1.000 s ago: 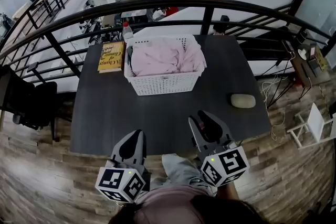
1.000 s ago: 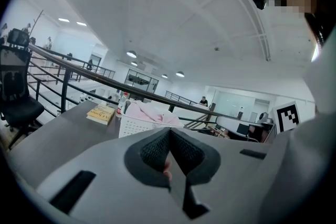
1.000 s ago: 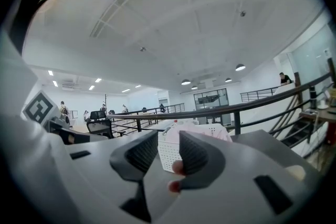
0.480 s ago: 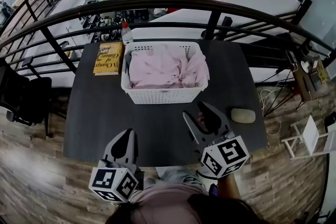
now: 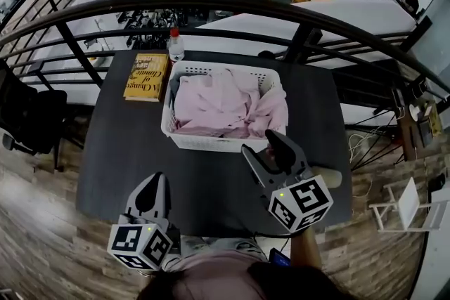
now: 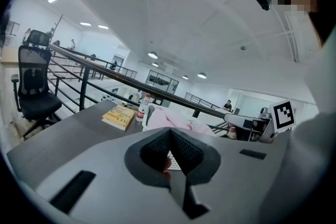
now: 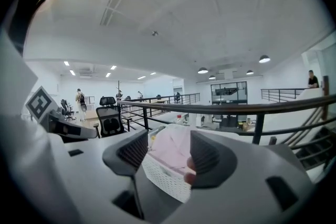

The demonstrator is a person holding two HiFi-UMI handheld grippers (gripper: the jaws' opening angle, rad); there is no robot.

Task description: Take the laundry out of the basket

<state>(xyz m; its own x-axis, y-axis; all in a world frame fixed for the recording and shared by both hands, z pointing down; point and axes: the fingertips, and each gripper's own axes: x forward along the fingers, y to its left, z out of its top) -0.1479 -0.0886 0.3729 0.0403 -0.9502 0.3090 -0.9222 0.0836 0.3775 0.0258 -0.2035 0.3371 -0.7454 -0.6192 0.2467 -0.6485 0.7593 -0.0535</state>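
Observation:
A white lattice basket (image 5: 211,141) stands at the back middle of the dark table (image 5: 119,151), heaped with pink laundry (image 5: 225,103). My right gripper (image 5: 264,145) hovers just in front of the basket's near right corner. Its jaws are opening and nothing is between them. In the right gripper view the basket (image 7: 164,178) and the laundry (image 7: 169,147) show through the gap of that gripper (image 7: 169,153). My left gripper (image 5: 156,180) hangs over the table's near edge, jaws together and empty; its own view of the left gripper (image 6: 169,135) shows the laundry (image 6: 165,120) beyond.
A yellow book (image 5: 146,76) lies left of the basket, with a red-capped bottle (image 5: 176,46) behind it. A grey pad (image 5: 332,178) lies right of my right gripper, partly hidden. A black railing (image 5: 211,7) runs behind the table and an office chair (image 5: 24,116) stands at the left.
My right gripper has moved forward to the basket's near right corner and its jaws have spread apart. The left gripper has stayed low at the near edge, still closed.

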